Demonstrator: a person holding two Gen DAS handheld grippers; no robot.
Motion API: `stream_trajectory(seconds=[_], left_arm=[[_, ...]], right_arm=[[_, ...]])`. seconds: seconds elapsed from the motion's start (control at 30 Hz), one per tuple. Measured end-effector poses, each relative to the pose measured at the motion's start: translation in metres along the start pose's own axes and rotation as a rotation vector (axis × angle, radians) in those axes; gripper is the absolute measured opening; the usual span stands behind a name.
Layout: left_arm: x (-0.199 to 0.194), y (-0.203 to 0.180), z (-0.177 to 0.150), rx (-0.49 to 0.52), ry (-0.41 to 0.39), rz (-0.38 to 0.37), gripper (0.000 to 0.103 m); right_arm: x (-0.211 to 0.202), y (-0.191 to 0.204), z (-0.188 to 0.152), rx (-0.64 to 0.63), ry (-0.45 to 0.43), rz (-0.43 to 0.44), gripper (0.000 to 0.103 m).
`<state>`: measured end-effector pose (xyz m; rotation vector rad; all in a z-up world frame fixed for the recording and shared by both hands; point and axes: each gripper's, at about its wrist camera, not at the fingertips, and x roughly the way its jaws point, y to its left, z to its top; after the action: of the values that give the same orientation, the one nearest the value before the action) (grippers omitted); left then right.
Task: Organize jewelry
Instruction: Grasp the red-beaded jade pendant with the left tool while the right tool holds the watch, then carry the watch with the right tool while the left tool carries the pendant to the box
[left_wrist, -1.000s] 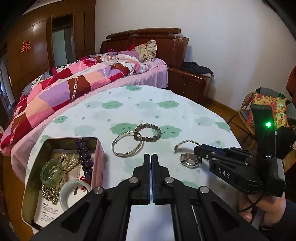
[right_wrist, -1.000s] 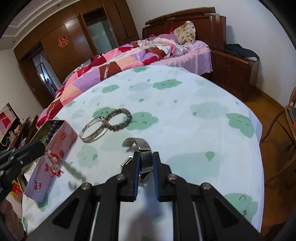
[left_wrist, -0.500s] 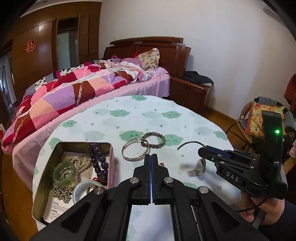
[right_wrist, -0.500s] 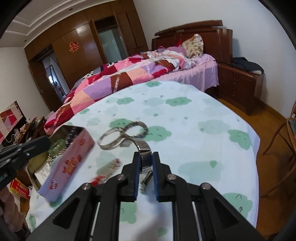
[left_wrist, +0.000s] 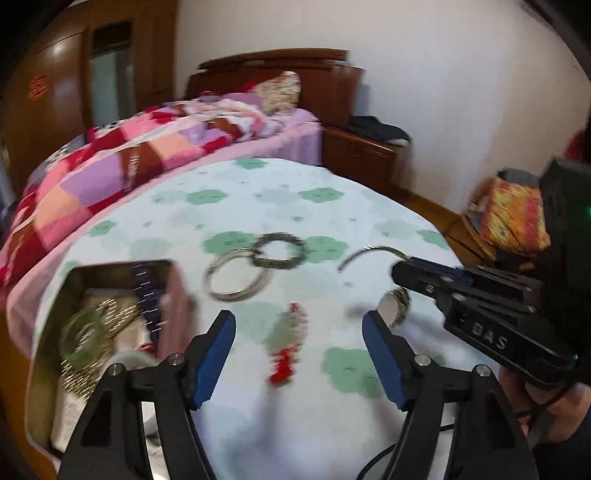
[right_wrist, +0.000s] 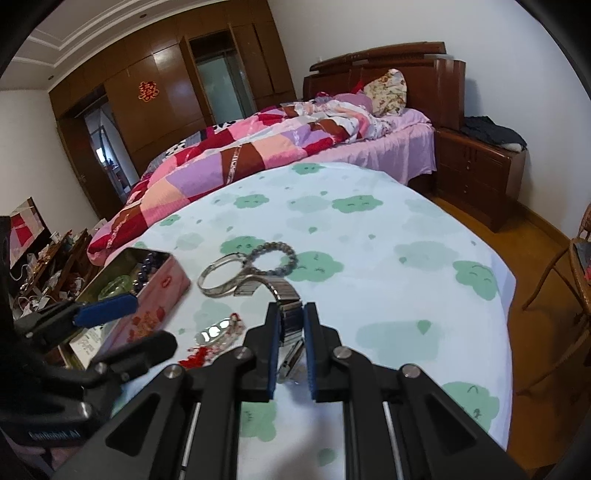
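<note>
My left gripper (left_wrist: 297, 332) hangs over the table with its jaws opening wide and nothing pressed between the pads. Below the gap, a silvery charm with a red tassel (left_wrist: 286, 347) lies on the cloud-print cloth (left_wrist: 332, 424). To its left an open pink tin (left_wrist: 110, 280) holds green bangles, pearls and dark beads. Just beyond it lie a silver bangle (left_wrist: 232, 282) and a bead bracelet (left_wrist: 280, 251), overlapping. My right gripper (right_wrist: 290, 312) is shut on the band of a metal watch (right_wrist: 286, 291), whose face (left_wrist: 395, 306) hangs under the fingers.
A bed with a patchwork quilt (right_wrist: 258, 147) runs along the table's far edge, next to a wooden nightstand (right_wrist: 476, 170). A chair (right_wrist: 580, 266) stands off the table's right side. A person's hand (left_wrist: 554, 417) holds the right gripper's handle.
The left jaws went from shut to wide open, and the tasselled charm now lies on the cloth. The right gripper keeps its hold on the watch, now lifted off the cloth.
</note>
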<state>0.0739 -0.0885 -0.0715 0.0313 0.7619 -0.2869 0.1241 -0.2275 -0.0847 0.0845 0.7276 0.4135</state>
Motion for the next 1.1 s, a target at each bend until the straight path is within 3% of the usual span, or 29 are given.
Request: stream_trajectory(seconds=[0.2,0.3,0.57,0.6,0.63,0.67,0.83,1.1], left_arm=[[0.034,-0.01,0.006,0.067,0.053,0.05,0.071],[0.048,-0.014,0.007,0.094,0.079,0.064,0.055],[0.077,0.0,-0.002,0.042,0.171,0.067,0.046],[0.076,0.002,-0.002,0.029,0.169,0.063,0.037],[0.075,0.004,-0.003,0.02,0.167,0.059,0.017],[0.075,0.005,-0.002,0.021,0.168,0.055,0.012],[0.064,0.005,-0.007,0.006,0.159,0.029,0.011],[-0.011,0.02,0.002,-0.045,0.003,0.014,0.011]], right_arm=[[0.0,-0.024,0.003,0.053,-0.002,-0.027,0.015],[0.0,-0.03,0.003,0.067,0.001,-0.032,0.015],[-0.001,-0.027,0.002,0.05,0.004,-0.028,0.015],[-0.001,-0.026,0.002,0.048,0.004,-0.027,0.015],[0.0,-0.024,0.001,0.046,0.004,-0.027,0.015],[0.0,-0.024,0.001,0.045,0.004,-0.027,0.015],[-0.004,-0.019,0.002,0.041,-0.003,-0.02,0.015],[-0.031,0.011,0.018,-0.002,-0.063,0.037,0.015]])
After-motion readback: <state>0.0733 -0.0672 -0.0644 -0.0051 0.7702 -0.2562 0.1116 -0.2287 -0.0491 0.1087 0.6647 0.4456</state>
